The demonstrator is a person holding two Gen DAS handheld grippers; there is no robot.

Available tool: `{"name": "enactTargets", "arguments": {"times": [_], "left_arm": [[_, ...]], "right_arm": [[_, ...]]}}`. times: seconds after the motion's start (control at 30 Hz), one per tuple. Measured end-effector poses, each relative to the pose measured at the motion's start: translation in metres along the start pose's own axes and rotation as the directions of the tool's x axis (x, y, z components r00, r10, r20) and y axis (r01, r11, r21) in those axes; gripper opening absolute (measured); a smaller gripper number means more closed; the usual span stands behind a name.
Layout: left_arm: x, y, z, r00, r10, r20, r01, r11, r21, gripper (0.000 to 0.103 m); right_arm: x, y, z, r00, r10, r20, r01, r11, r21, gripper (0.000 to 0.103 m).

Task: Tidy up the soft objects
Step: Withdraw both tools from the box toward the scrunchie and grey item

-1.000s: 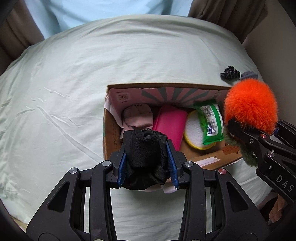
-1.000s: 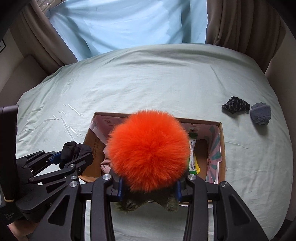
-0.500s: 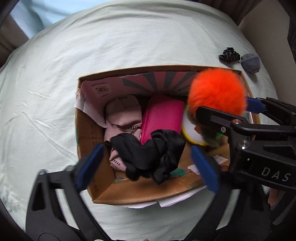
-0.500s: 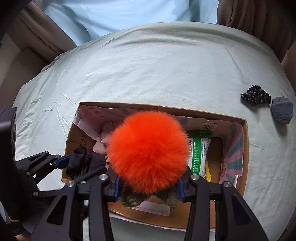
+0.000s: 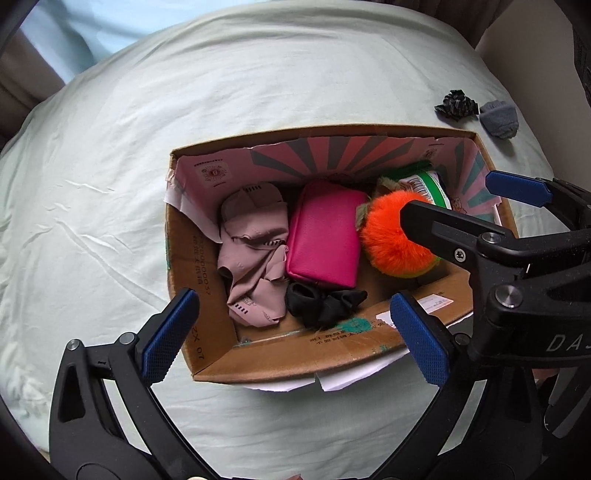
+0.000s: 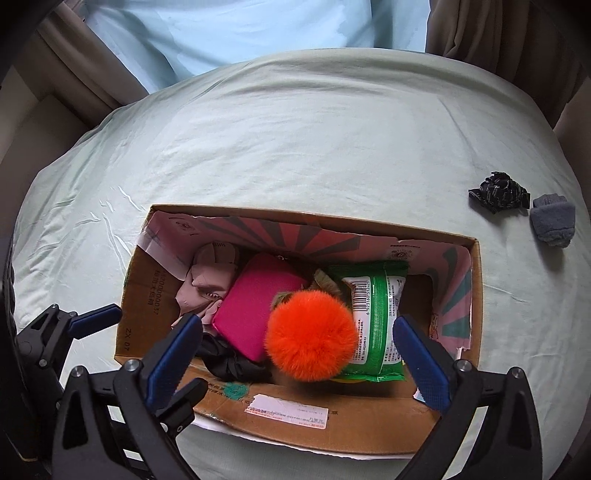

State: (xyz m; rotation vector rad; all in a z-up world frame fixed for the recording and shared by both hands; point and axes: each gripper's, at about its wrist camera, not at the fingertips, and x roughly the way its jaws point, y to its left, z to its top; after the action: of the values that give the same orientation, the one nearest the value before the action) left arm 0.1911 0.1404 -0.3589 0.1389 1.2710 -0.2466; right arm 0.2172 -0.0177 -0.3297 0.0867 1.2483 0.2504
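Observation:
A cardboard box (image 5: 258, 350) (image 6: 295, 417) sits on the bed. Inside lie a pink cloth (image 5: 251, 251) (image 6: 207, 280), a magenta pouch (image 5: 325, 232) (image 6: 255, 306), a black cloth (image 5: 321, 302) (image 6: 232, 362), an orange furry ball (image 5: 391, 240) (image 6: 312, 334) and a green wipes pack (image 5: 428, 184) (image 6: 376, 317). My left gripper (image 5: 295, 339) is open and empty above the box's near edge. My right gripper (image 6: 299, 354) is open and empty above the orange ball; it also shows in the left wrist view (image 5: 465, 206).
A black patterned cloth (image 5: 456, 105) (image 6: 496, 192) and a grey sock (image 5: 498, 118) (image 6: 552, 219) lie on the pale green bedsheet (image 6: 295, 140) at the far right. Brown curtains (image 6: 498, 33) hang behind the bed.
Both grippers opened. The black cloth dropped from the left gripper into the box, then the orange ball dropped from the right gripper into the box.

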Motion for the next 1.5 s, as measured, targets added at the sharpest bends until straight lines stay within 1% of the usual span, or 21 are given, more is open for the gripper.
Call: {"name": "enactTargets", "arguments": {"times": [0.13, 0.23, 0.3, 0.37, 0.43, 0.6, 0.73, 0.83, 0.9, 1.0, 1.13, 1.2, 1.27, 1.33, 1.43, 1.5], "left_arm": [[-0.011, 0.001, 0.000, 1.000, -0.002, 0.020, 0.002, 1.000, 0.002, 0.103], [-0.024, 0.002, 0.000, 0.999, 0.013, 0.039, -0.013, 1.000, 0.003, 0.103], [-0.033, 0.005, -0.001, 0.999, 0.016, 0.047, -0.015, 1.000, -0.019, 0.103], [-0.046, 0.009, -0.002, 0.998, -0.002, 0.068, 0.005, 0.999, -0.044, 0.103], [-0.059, 0.012, -0.005, 0.996, 0.004, 0.089, 0.001, 0.998, -0.055, 0.103], [-0.093, 0.016, -0.013, 0.990, 0.056, 0.132, -0.048, 0.997, -0.067, 0.103], [-0.125, 0.022, -0.023, 0.982, 0.054, 0.181, -0.036, 0.994, -0.100, 0.103], [-0.151, 0.022, -0.031, 0.973, 0.060, 0.224, -0.037, 0.994, -0.106, 0.103], [-0.170, 0.023, -0.036, 0.964, 0.065, 0.256, -0.038, 0.993, -0.109, 0.103], [-0.199, 0.021, -0.046, 0.949, 0.056, 0.309, -0.021, 0.993, -0.115, 0.103], [-0.230, 0.016, -0.057, 0.931, 0.057, 0.359, -0.014, 0.992, -0.122, 0.103], [-0.243, 0.011, -0.062, 0.922, 0.064, 0.382, -0.015, 0.991, -0.131, 0.103], [-0.255, 0.004, -0.066, 0.912, 0.076, 0.403, -0.020, 0.990, -0.140, 0.103], [-0.263, -0.006, -0.068, 0.904, 0.081, 0.420, -0.020, 0.989, -0.149, 0.103], [-0.270, -0.025, -0.069, 0.897, 0.075, 0.435, -0.003, 0.986, -0.164, 0.103], [-0.273, -0.040, -0.066, 0.895, 0.066, 0.440, 0.012, 0.985, -0.172, 0.103]], "right_arm": [[-0.011, 0.002, -0.002, 1.000, -0.003, 0.022, 0.003, 1.000, -0.004, 0.102], [-0.025, 0.004, -0.003, 0.999, -0.005, 0.043, 0.005, 1.000, -0.007, 0.102], [-0.037, 0.007, -0.004, 0.998, -0.009, 0.068, 0.010, 1.000, -0.016, 0.103], [-0.049, 0.009, -0.005, 0.996, -0.005, 0.088, 0.007, 1.000, -0.026, 0.103], [-0.061, 0.012, -0.006, 0.994, 0.000, 0.109, 0.003, 0.999, -0.034, 0.103], [-0.090, 0.019, -0.014, 0.990, -0.006, 0.143, 0.011, 0.999, -0.040, 0.103], [-0.117, 0.024, -0.022, 0.984, -0.015, 0.179, 0.024, 0.999, -0.044, 0.103], [-0.139, 0.027, -0.031, 0.978, -0.026, 0.206, 0.035, 0.999, -0.038, 0.103], [-0.157, 0.029, -0.038, 0.970, -0.044, 0.239, 0.053, 0.998, -0.031, 0.103], [-0.187, 0.029, -0.047, 0.955, -0.057, 0.289, 0.065, 0.998, -0.016, 0.103], [-0.226, 0.024, -0.058, 0.933, -0.080, 0.350, 0.078, 0.997, 0.018, 0.103], [-0.245, 0.019, -0.066, 0.917, -0.107, 0.385, 0.099, 0.994, 0.040, 0.103], [-0.262, 0.012, -0.073, 0.895, -0.136, 0.424, 0.120, 0.991, 0.065, 0.103], [-0.275, 0.004, -0.081, 0.881, -0.160, 0.446, 0.137, 0.987, 0.084, 0.103], [-0.287, -0.011, -0.091, 0.870, -0.167, 0.465, 0.137, 0.986, 0.097, 0.103], [-0.293, -0.022, -0.097, 0.868, -0.162, 0.469, 0.133, 0.987, 0.094, 0.103]]}}
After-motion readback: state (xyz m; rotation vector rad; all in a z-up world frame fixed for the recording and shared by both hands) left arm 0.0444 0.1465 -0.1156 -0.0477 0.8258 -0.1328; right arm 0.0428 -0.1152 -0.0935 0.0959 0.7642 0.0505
